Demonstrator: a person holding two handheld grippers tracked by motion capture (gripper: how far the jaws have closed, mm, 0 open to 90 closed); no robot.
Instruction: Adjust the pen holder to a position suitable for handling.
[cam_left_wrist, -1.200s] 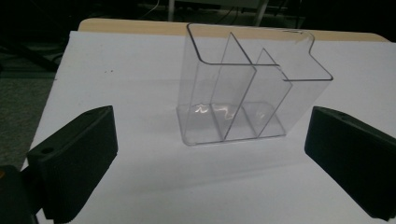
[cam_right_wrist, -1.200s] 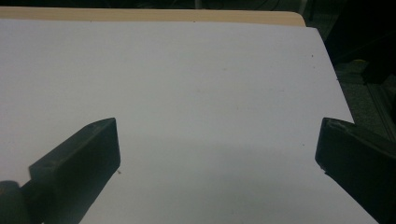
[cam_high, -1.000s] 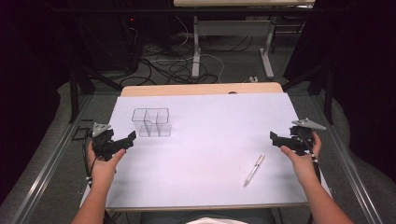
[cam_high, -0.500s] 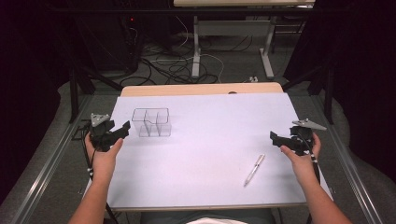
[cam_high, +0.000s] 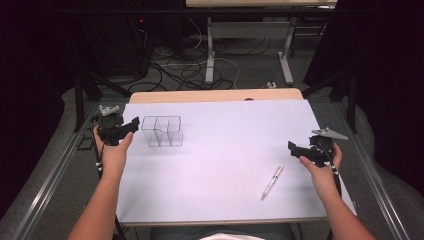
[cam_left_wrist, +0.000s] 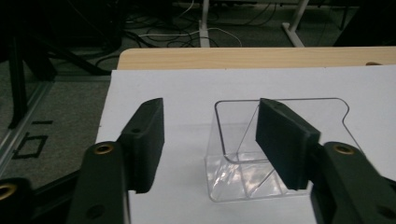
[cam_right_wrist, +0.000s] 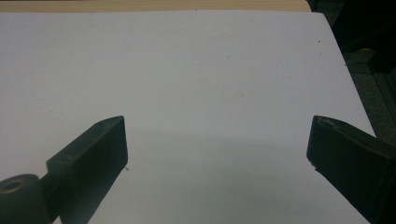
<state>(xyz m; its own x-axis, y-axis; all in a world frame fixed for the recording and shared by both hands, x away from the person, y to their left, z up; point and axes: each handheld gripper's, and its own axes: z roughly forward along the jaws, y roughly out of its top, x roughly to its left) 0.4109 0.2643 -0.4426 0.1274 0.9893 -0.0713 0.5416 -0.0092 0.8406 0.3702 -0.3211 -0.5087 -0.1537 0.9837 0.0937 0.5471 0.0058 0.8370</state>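
i have the left gripper (cam_high: 131, 123) up off the white sheet (cam_high: 225, 150) at its left edge, pointing across at the clear plastic organizer (cam_high: 162, 131), which sits just ahead of the jaw tips and slightly to their right. its jaws have just been closing and now stand about half apart, with nothing pinched between them; in the left gripper view (cam_left_wrist: 210, 140) the clear plastic organizer (cam_left_wrist: 243, 172) stands upright beyond the right jaw, which overlaps its middle divider, and i can't tell whether that jaw touches the wall. the right gripper (cam_high: 296, 149) hangs near the sheet's right edge, jaws spread wide and holding nothing, with bare white sheet (cam_right_wrist: 210, 84) between them in the right gripper view. a pen (cam_high: 272, 181) lies flat on the sheet just below and to the left of the right gripper, well apart from the organizer.
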